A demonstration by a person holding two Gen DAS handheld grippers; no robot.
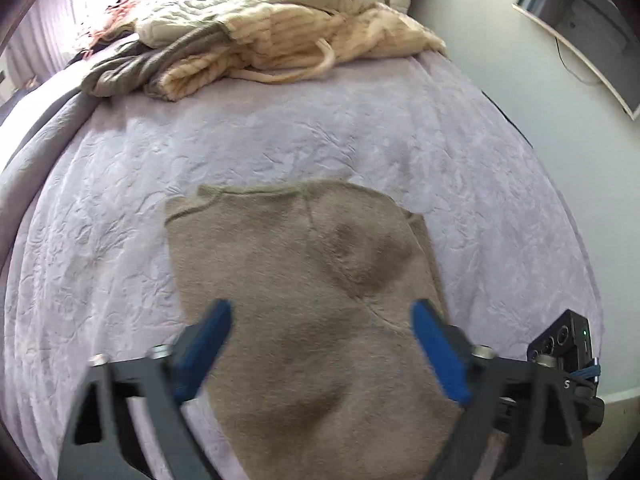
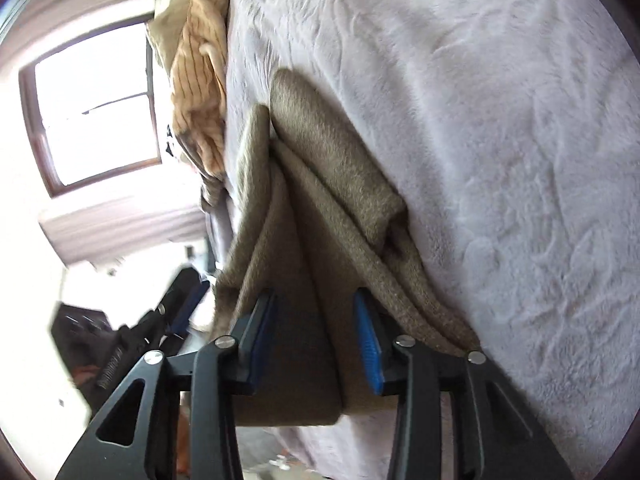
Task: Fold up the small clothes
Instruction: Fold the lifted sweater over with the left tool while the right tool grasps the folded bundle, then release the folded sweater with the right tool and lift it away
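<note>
Left wrist view: a taupe knit garment [image 1: 296,280] lies on a lilac bed [image 1: 100,240], folded roughly into a tall panel with its neckline at the far end. The left gripper [image 1: 322,322] hovers above the near half of the garment. Its blue fingers [image 1: 208,344] are spread wide, with nothing between them. A heap of cream and grey clothes [image 1: 256,40] sits well apart, at the far end of the bed. At the right edge, part of the right gripper's camera block shows.

Right wrist view: the camera is rolled sideways, so the bed [image 2: 480,160] fills the right side and a window [image 2: 96,108] the left. The right gripper [image 2: 316,344] is at the garment's [image 2: 332,160] side edge. A lifted, layered flap of knit passes between its fingers [image 2: 368,344]. The fingers stand partly open, and whether the pads actually pinch the cloth cannot be told from this angle. The left gripper [image 2: 176,312] appears dim beyond the flap.

The step in hand looks like a side fold, with the flap being carried across the body. To do it well, the right gripper should take all layers of the edge together, so none slips behind. It should keep the flap low and carry it straight across, so the crease runs parallel to the garment's long side. The left gripper could press the near half down, to stop the soft knit dragging over the bed.
</note>
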